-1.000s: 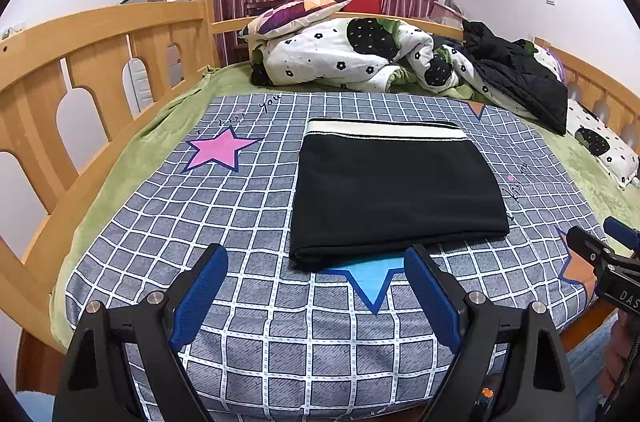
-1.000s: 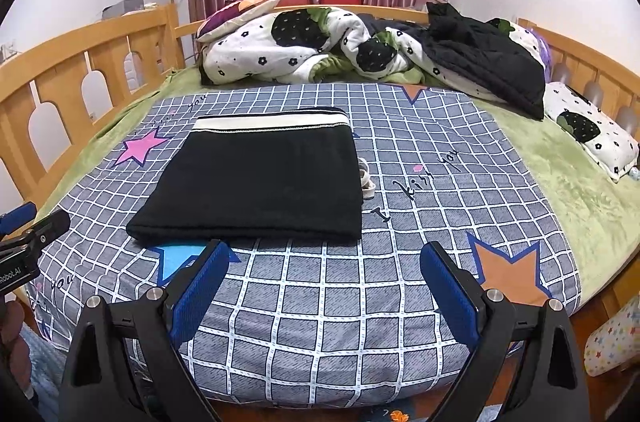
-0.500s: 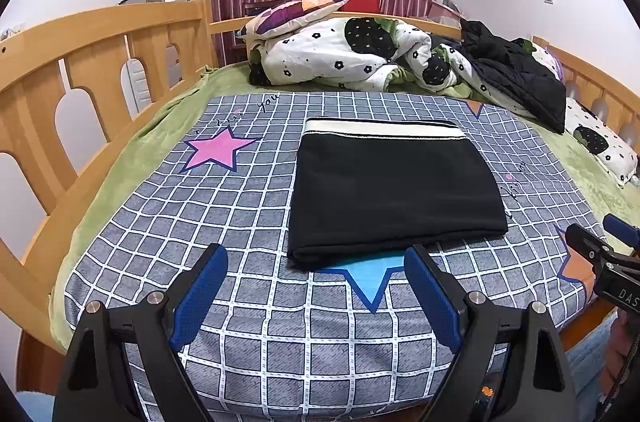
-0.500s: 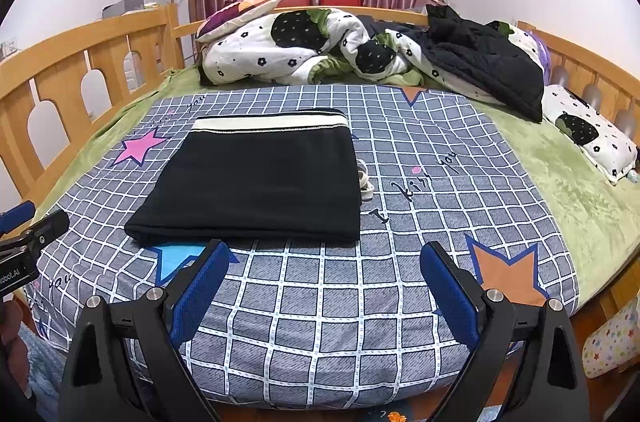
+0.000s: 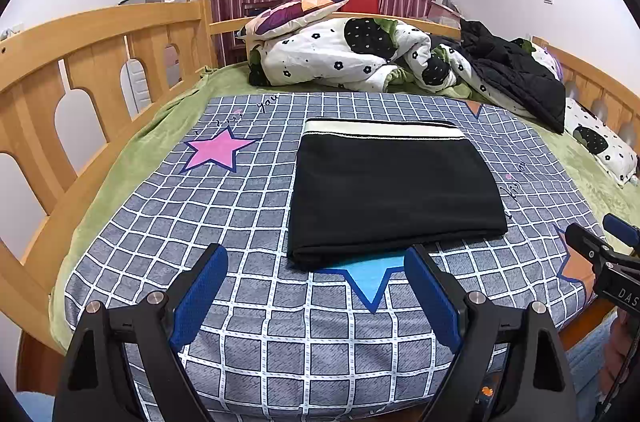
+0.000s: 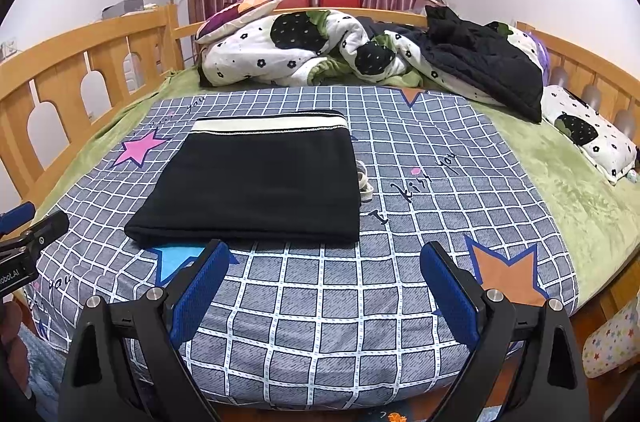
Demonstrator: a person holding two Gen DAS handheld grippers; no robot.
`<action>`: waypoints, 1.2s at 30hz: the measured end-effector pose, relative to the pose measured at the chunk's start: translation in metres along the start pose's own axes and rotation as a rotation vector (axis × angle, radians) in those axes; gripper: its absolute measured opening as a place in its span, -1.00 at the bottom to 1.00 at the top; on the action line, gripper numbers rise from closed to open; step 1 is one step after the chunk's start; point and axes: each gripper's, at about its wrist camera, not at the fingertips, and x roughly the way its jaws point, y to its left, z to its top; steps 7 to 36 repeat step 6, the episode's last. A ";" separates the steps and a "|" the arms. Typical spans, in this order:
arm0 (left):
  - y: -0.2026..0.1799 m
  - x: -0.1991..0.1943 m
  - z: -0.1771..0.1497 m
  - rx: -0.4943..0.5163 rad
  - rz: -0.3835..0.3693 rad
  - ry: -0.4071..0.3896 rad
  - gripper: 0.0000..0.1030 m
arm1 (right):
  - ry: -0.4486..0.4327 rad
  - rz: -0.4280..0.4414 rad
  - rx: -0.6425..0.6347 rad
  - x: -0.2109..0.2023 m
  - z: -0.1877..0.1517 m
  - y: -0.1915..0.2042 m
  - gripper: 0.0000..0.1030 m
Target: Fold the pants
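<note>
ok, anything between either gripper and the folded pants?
Nothing visible. Only bare checked bedspread lies between the open left gripper, the open right gripper and the pants. Quilt and jacket sit behind.

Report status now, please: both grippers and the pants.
Left gripper open, right gripper open, both empty. Black folded pants flat on checked grey blanket. Nothing obstructing.

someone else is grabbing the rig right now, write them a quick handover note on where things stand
Left gripper: open, holding nothing, hovering over the near edge of the bed.
Right gripper: open, holding nothing, beside it on the right.
Pants: folded into a flat black rectangle on the checked blanket, cream waistband at the far edge, near edge over the blue star.
Done: the fold looks finished.
Left: probably nothing; a light drawstring end sticks out on the right and could be tucked in.
</note>
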 end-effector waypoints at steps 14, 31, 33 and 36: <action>0.000 0.001 0.000 0.008 -0.002 0.003 0.73 | 0.000 -0.001 -0.001 0.000 0.000 -0.001 0.85; 0.000 0.001 0.000 0.008 -0.002 0.003 0.73 | 0.000 -0.001 -0.001 0.000 0.000 -0.001 0.85; 0.000 0.001 0.000 0.008 -0.002 0.003 0.73 | 0.000 -0.001 -0.001 0.000 0.000 -0.001 0.85; 0.000 0.001 0.000 0.008 -0.002 0.003 0.73 | 0.000 -0.001 -0.001 0.000 0.000 -0.001 0.85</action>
